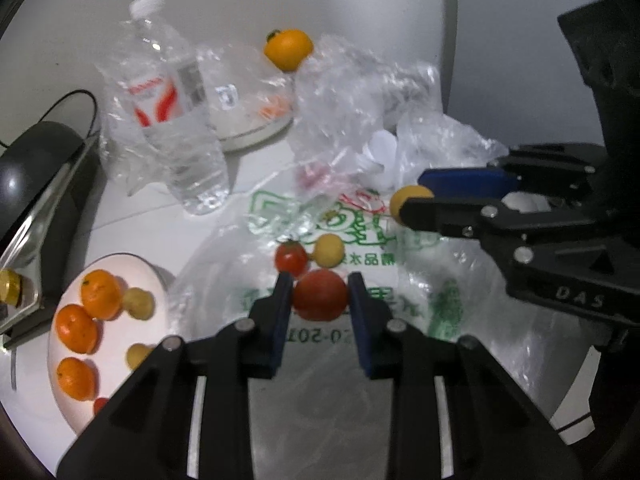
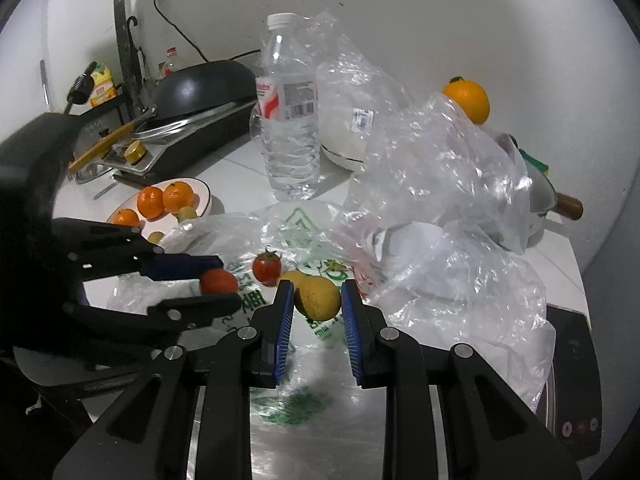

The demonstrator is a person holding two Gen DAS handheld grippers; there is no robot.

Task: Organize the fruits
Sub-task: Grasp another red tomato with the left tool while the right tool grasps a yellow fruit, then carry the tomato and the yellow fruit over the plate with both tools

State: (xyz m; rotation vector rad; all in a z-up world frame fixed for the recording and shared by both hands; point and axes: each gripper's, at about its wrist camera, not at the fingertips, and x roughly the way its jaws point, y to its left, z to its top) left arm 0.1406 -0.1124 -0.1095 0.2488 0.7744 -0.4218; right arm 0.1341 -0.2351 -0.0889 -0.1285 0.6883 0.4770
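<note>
My left gripper is shut on a red tomato, held just above a printed plastic bag. My right gripper is shut on a small yellow fruit; in the left wrist view that same fruit shows at the right gripper's tips. On the bag lie a small red tomato with a green stem and another yellow fruit. A white plate at lower left carries three tangerines and small yellow fruits. A large orange sits at the back.
A clear water bottle stands behind the bag, with crumpled clear plastic bags beside it. A covered white bowl is at the back. A black pan on a cooker is at the left. A pot with a wooden handle is at the right.
</note>
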